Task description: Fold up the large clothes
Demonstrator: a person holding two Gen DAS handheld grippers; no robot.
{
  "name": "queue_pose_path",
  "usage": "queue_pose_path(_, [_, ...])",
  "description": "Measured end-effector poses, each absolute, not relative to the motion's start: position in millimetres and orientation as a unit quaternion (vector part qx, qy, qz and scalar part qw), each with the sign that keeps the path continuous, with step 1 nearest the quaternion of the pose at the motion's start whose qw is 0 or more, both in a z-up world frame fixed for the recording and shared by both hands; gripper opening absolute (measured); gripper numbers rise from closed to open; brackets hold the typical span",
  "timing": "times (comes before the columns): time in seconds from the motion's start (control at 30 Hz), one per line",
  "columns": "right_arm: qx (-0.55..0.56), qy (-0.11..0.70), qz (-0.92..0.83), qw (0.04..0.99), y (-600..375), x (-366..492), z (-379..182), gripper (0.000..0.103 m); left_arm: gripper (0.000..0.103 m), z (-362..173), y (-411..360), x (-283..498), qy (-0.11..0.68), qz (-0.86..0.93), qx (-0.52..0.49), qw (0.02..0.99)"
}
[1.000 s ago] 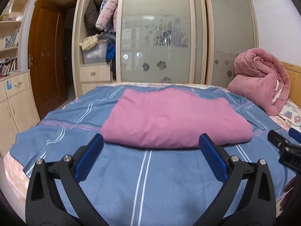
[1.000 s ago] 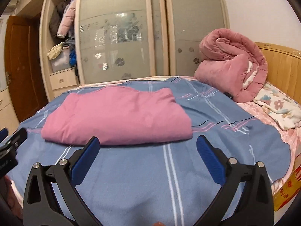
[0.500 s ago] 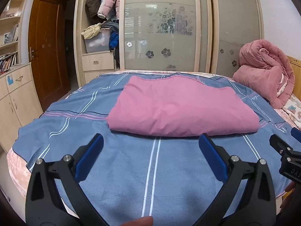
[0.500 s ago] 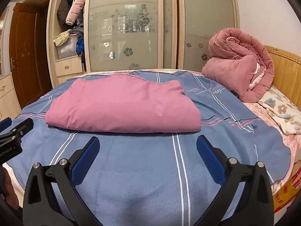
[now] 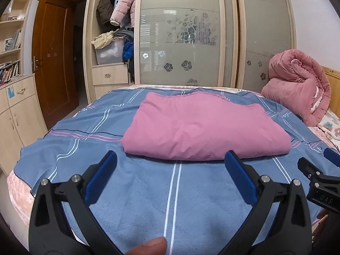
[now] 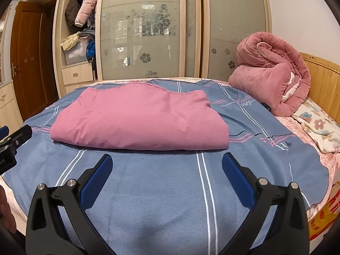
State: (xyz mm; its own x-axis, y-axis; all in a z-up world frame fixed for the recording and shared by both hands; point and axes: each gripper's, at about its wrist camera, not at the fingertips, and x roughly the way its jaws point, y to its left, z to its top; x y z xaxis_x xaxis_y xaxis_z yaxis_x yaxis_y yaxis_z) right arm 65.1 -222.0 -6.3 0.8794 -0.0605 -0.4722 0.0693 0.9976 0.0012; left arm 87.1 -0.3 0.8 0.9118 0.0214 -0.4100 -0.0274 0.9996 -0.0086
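Left wrist view, nearest first: the left claw [image 5: 170, 165] hangs with its blue pads spread wide and nothing between them, over bare blue striped bedspread [image 5: 131, 191]. At the right edge of that view the tip of the right claw [image 5: 318, 176] shows beside it, so the two sit at roughly the same depth. In the right wrist view the right claw [image 6: 166, 165] is likewise released and empty, above the same bedspread [image 6: 159, 191].

Straight ahead of both claws, apart from them and not touched, lies the pink folded cloth [image 5: 204, 127], a thick flat bundle on the middle of the bed. Its long axis runs left to right across both views, with a rounded fold edge facing the claws. The left claw faces its left half, the right claw its right half [image 6: 140, 121], so neither is clearly nearer. Judging from this, any further fold would turn on each claw reaching forward to its own end.

Farther right, a rolled pink quilt [image 6: 272, 72] rests by the headboard; beyond the bed stands the wardrobe [image 5: 180, 31].
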Motion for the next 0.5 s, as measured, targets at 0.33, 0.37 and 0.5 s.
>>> queue_pose_path(0.33, [0.010, 0.243, -0.038, 0.969, -222.5, 66.7, -7.2, 0.102, 0.101, 1.9, -4.6, 85.9, 0.210, 0.005, -0.004, 0.978])
queue_pose_path(0.37, [0.010, 0.242, -0.038, 0.969, -222.6, 66.8, -7.3, 0.102, 0.101, 2.2, -4.8, 86.2, 0.210, 0.006, -0.003, 0.978])
queue_pose_path(0.5, [0.010, 0.241, -0.038, 0.970, -222.4, 65.9, -7.4, 0.102, 0.101, 2.3, -5.7, 86.4, 0.209, 0.009, -0.001, 0.978])
